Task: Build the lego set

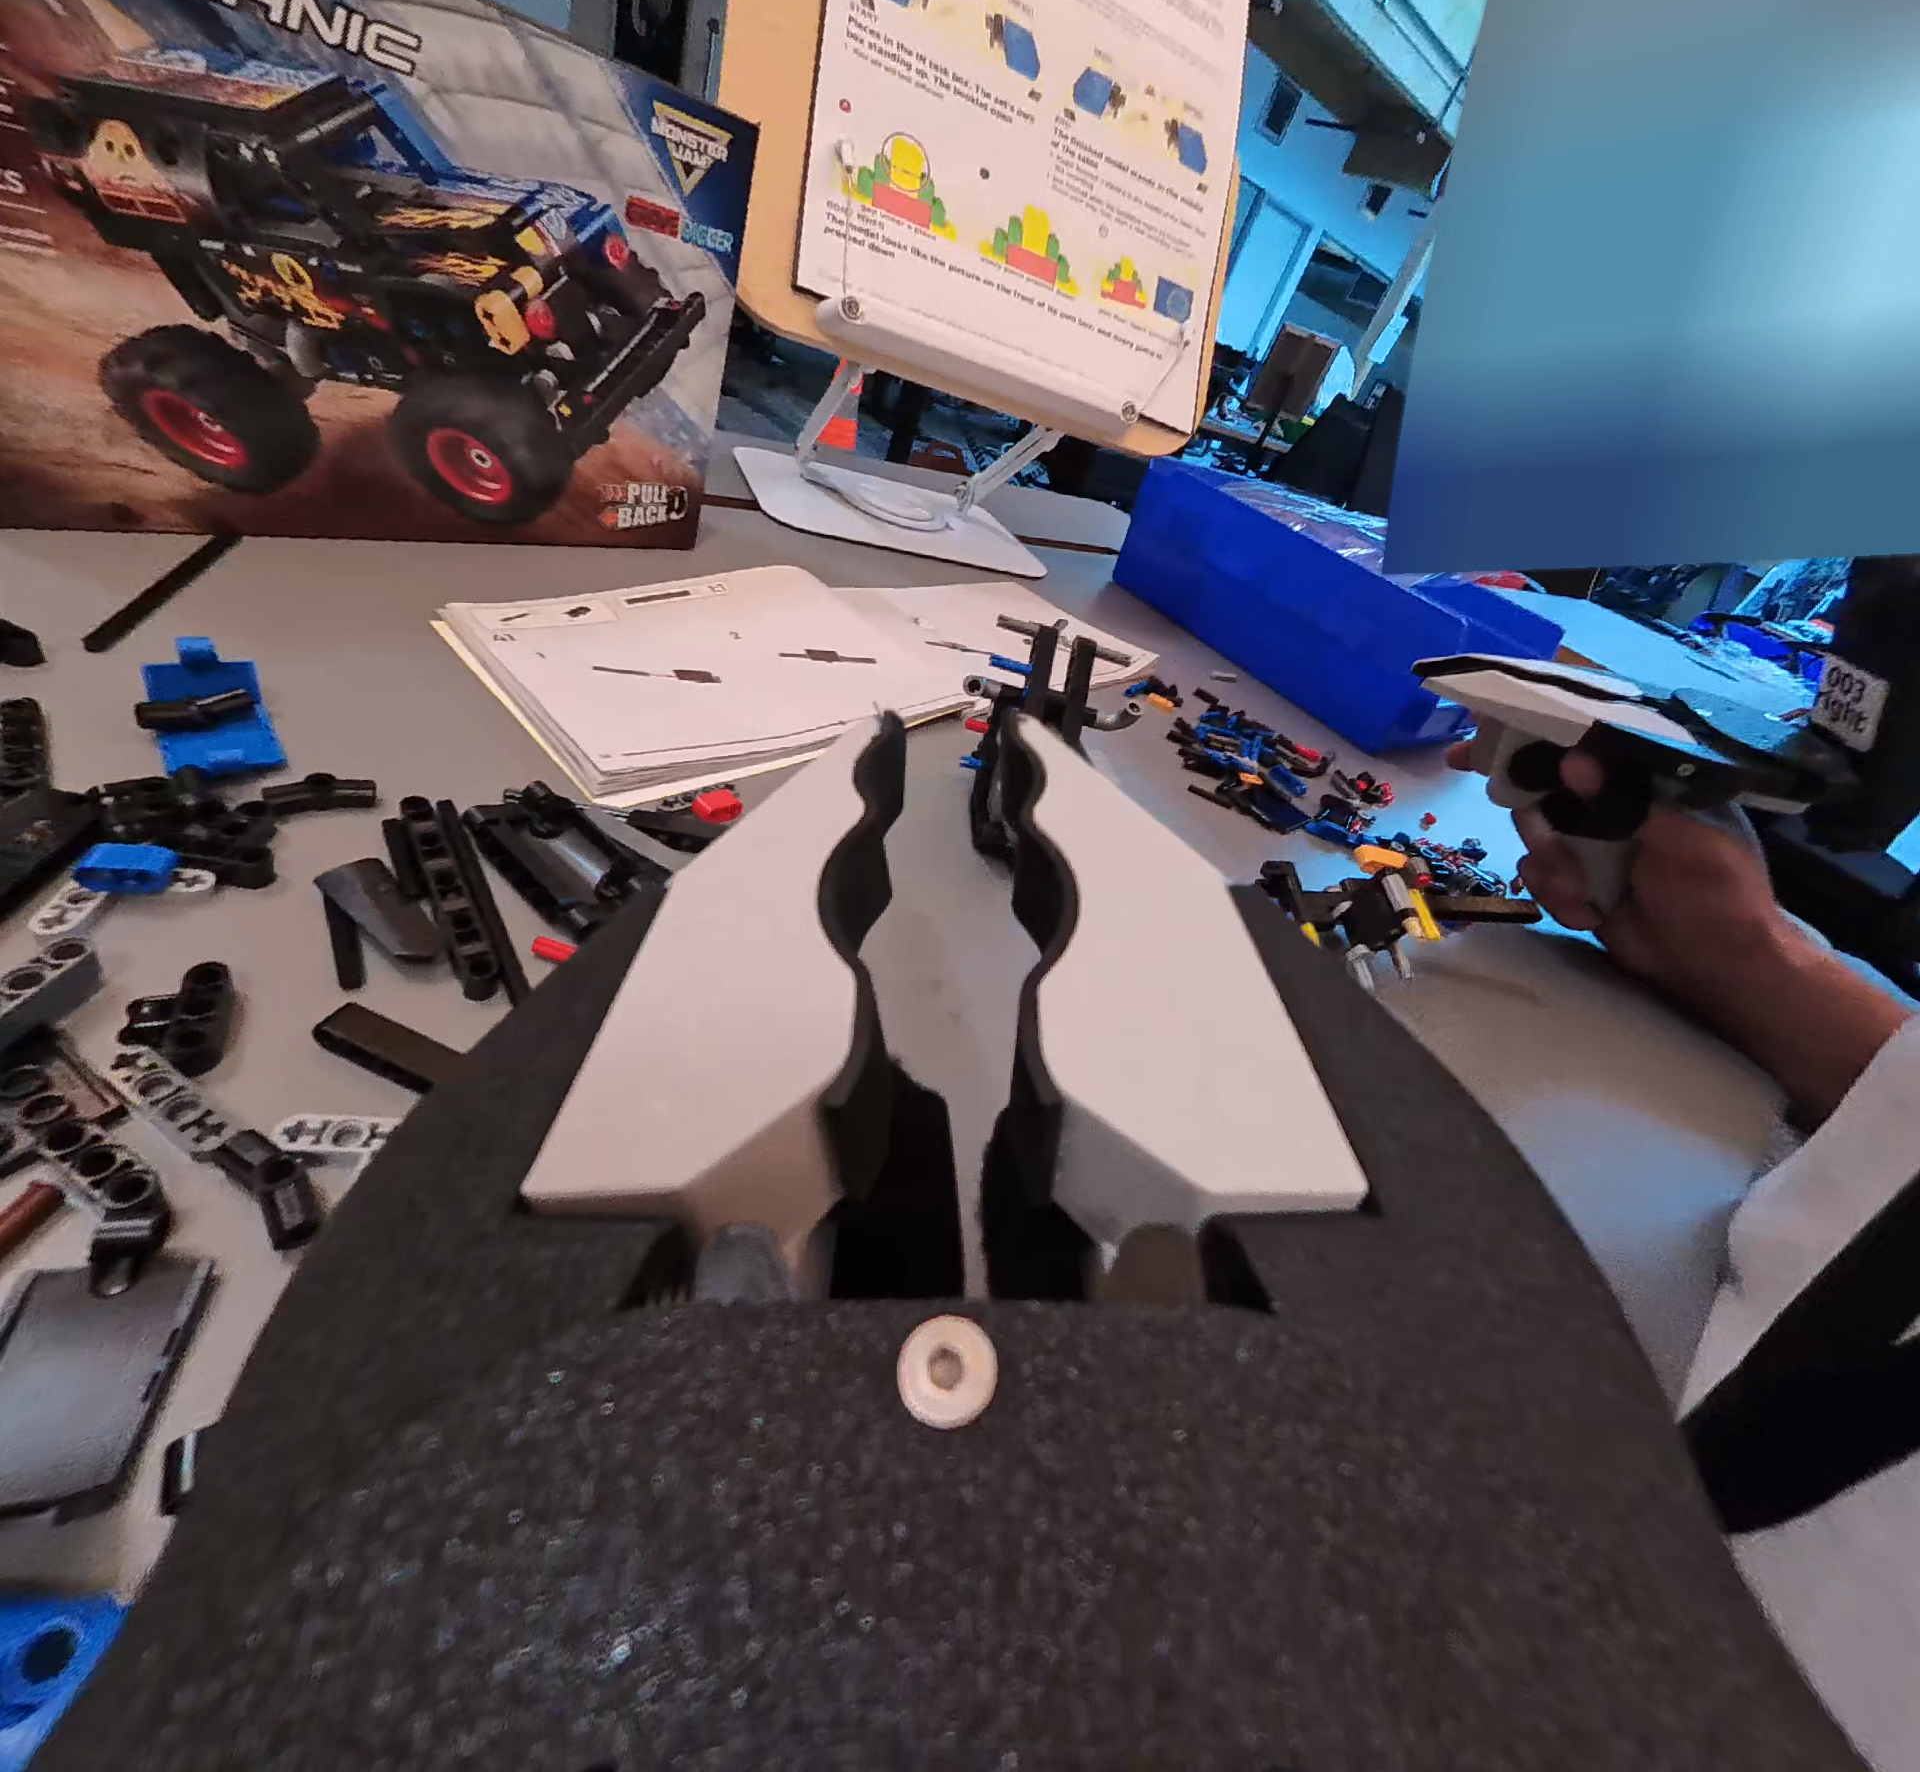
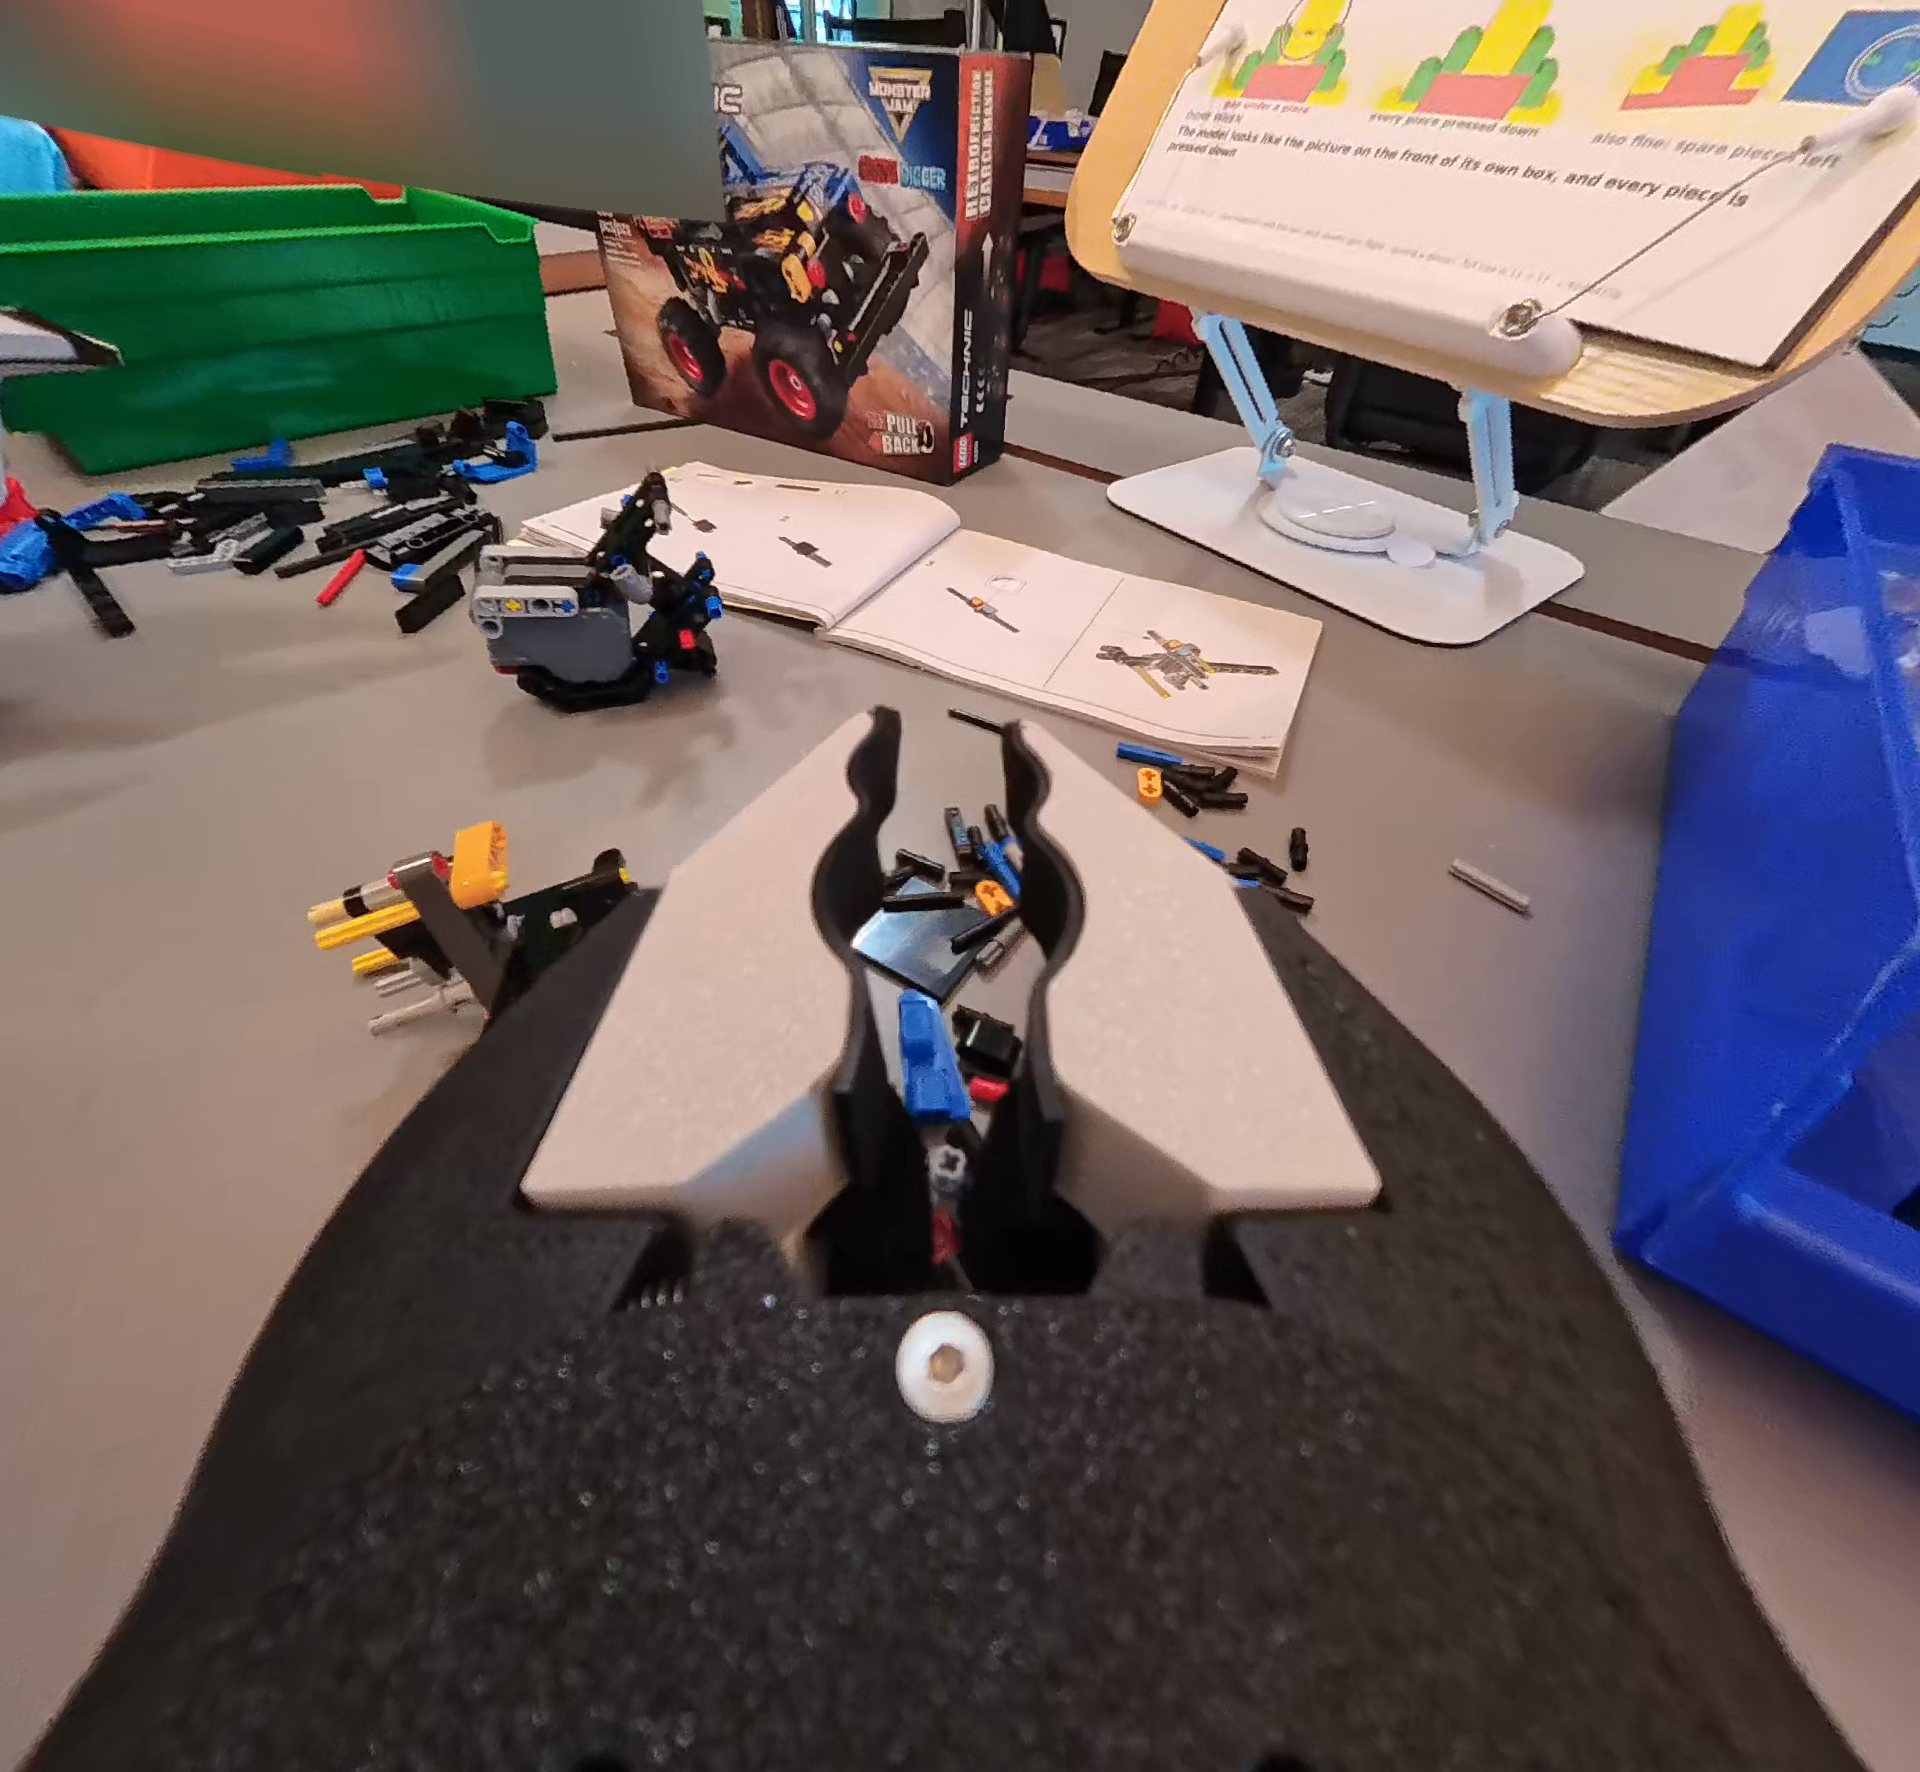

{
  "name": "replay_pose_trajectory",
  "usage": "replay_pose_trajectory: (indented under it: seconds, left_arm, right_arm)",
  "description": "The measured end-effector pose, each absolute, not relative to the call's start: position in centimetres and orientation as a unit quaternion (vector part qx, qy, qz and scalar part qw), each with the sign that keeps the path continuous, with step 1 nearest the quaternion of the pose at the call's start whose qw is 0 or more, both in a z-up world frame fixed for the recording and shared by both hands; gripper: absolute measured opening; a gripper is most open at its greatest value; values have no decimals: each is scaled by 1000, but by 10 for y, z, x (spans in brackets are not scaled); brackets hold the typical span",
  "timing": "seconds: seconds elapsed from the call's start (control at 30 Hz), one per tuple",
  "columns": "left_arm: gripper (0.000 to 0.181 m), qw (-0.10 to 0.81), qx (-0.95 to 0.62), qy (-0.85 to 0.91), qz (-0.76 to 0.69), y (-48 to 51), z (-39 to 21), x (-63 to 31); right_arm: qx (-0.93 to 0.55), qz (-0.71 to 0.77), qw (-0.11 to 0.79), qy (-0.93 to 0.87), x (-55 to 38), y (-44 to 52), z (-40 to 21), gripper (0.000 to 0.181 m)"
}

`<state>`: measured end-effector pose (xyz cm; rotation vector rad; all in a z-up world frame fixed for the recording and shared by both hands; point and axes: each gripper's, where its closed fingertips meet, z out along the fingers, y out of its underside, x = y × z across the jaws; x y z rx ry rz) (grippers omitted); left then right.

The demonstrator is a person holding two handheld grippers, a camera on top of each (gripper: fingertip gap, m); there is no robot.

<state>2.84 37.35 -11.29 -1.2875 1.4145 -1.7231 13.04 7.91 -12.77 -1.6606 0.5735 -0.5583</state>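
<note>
Grey tabletop (image 2: 260, 787), work in progress. Left grey-fingered handheld gripper (image 1: 948, 730): jaws slightly apart, empty, aimed at the black-and-grey partly built chassis (image 1: 1023, 735) standing beside the open white instruction booklet (image 1: 727, 673). Right matching gripper (image 2: 943, 725): jaws apart, empty, held over a scatter of small black, blue and orange pins (image 2: 966, 901). Yellow-and-black axle sub-assembly (image 2: 447, 922) just left of it. Printed truck box (image 2: 810, 257) upright behind; blue plastic bin (image 2: 1787, 943) at right; green plastic bin (image 2: 270, 320) at left.

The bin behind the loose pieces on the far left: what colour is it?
Green. The bin shows best in the right wrist view.
</note>
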Motion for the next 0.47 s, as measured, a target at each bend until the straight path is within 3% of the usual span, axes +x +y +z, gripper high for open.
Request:
replay_pose_trajectory:
  seconds: [0.23,0.47]
  left_arm:
    - [15,303,-516,532,-599,387,-122,26]
    - [16,421,-559,641,-315,462,-119,-10]
  right_arm:
    - [-722,-260,595,240,126,76,-129,19]
    - [-731,-262,582,240,128,77,-135,19]
